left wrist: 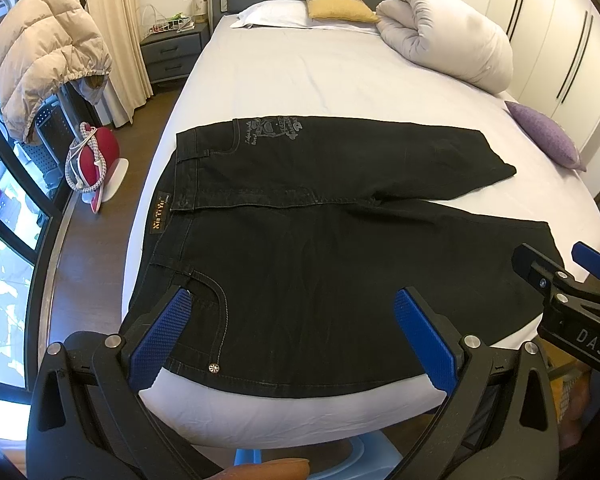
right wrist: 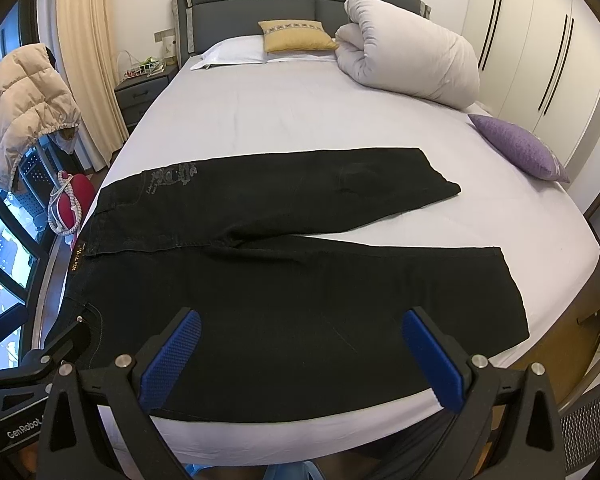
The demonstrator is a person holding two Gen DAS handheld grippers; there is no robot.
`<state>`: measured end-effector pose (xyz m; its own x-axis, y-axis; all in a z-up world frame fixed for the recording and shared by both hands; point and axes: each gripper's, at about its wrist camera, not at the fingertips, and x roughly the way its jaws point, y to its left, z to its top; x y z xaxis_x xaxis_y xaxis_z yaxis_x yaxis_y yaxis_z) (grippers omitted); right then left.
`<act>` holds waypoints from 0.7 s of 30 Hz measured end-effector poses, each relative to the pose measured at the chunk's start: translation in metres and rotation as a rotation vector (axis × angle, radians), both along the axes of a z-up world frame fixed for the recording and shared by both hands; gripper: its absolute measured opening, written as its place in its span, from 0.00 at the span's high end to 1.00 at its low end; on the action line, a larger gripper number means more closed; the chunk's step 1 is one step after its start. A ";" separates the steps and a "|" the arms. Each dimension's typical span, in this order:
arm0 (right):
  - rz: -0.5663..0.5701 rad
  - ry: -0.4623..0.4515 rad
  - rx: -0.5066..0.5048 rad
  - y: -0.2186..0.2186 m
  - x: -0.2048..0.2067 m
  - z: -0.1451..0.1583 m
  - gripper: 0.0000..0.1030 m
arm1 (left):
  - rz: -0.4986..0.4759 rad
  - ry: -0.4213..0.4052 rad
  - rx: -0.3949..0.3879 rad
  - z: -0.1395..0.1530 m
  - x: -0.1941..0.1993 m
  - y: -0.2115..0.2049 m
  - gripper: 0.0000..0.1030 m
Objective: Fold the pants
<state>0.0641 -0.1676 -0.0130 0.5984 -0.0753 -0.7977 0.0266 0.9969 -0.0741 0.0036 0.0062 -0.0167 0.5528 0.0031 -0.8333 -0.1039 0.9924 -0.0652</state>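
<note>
While both claws gape empty, left claw (left wrist: pixel 292 332), right claw (right wrist: pixel 300 354), pants (left wrist: pixel 320 240) label unreadable; "DAS", "GenRobot" legible.

Pants (left wrist: pixel 320 216) lie across the bed's (left wrist: pixel 300 80) near end (pillows (left wrist: pixel 268 14) behind).

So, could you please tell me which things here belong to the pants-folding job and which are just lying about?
Job: black pants, bed, left tool, right tool.

Lying about: yellow cushion, purple cushion, rolled duvet, puffer jacket.
</note>
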 end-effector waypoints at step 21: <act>-0.001 0.001 0.001 0.000 0.000 0.000 0.00 | 0.000 0.001 0.001 -0.002 0.000 -0.001 0.00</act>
